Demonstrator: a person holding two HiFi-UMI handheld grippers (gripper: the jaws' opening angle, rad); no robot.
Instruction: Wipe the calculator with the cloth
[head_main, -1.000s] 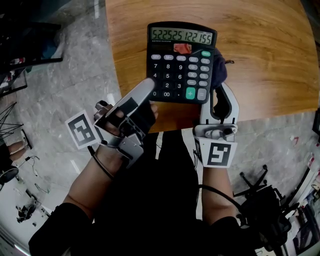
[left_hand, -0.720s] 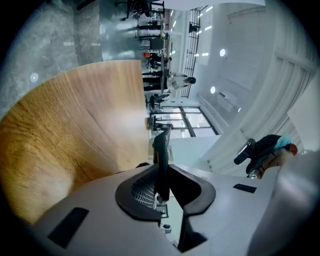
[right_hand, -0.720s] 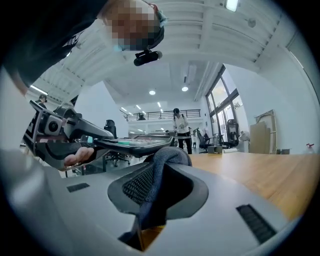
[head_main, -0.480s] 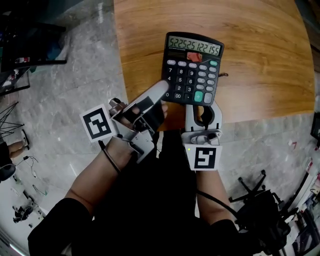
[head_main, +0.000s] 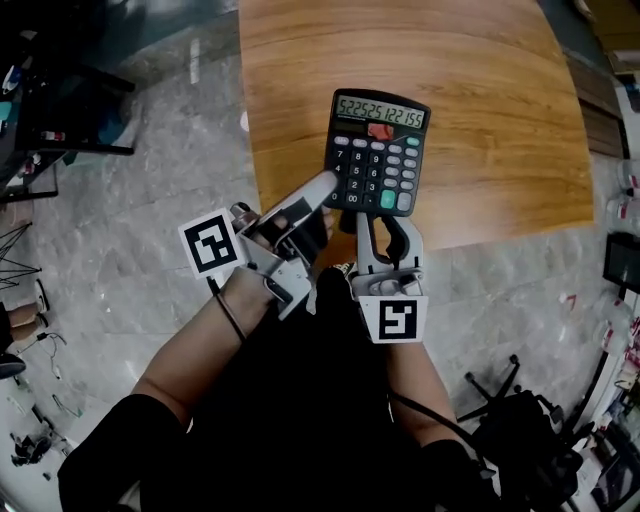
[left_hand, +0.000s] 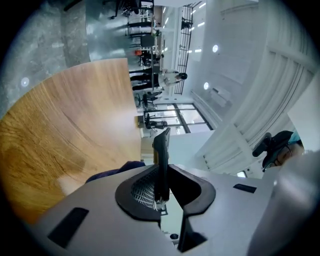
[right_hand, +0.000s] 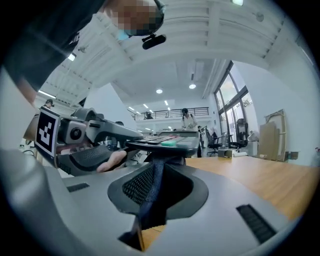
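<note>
A black calculator (head_main: 375, 152) with a lit display is held off the wooden table (head_main: 480, 120), keys up. My left gripper (head_main: 325, 185) is shut on its near left edge; in the left gripper view the calculator (left_hand: 161, 160) shows edge-on between the pads. My right gripper (head_main: 385, 225) sits just under the calculator's near edge, shut on a dark blue cloth (right_hand: 152, 185) that runs up to the calculator's (right_hand: 165, 144) underside. A fold of the cloth (left_hand: 115, 171) shows left of the left jaws. The left gripper (right_hand: 127, 147) appears at left in the right gripper view.
The table's near edge (head_main: 300, 215) lies under the grippers, with grey stone floor (head_main: 130, 180) to the left. A black chair base (head_main: 520, 410) stands at lower right and dark furniture (head_main: 60, 90) at upper left.
The calculator has risen off the table in the left gripper. The right gripper with the cloth has moved from the calculator's right side to below its near edge.
</note>
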